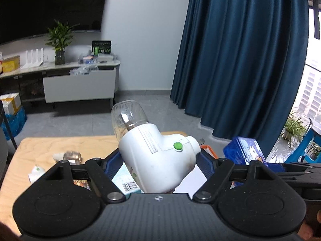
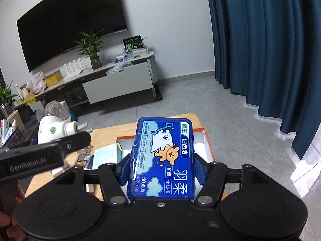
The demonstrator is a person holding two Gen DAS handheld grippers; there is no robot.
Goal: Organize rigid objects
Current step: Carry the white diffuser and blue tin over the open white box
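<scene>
My left gripper [image 1: 158,160] is shut on a white plug-in mosquito repeller [image 1: 158,158] with a green button and a clear bottle at its far end, held above the wooden table [image 1: 40,146]. It also shows in the right wrist view [image 2: 54,130], at the left. My right gripper [image 2: 162,166] is shut on a blue floss-pick box [image 2: 163,156] with cartoon animals, held above an open white box with an orange rim [image 2: 206,142]. The blue box shows at the right in the left wrist view [image 1: 244,150].
On the table lie a small glass bottle [image 1: 72,156], a white packet [image 1: 36,172], a teal-and-white carton [image 2: 106,156] and a dark patterned pack [image 2: 83,160]. Beyond are grey floor, a TV cabinet [image 1: 78,86] and blue curtains [image 1: 240,60].
</scene>
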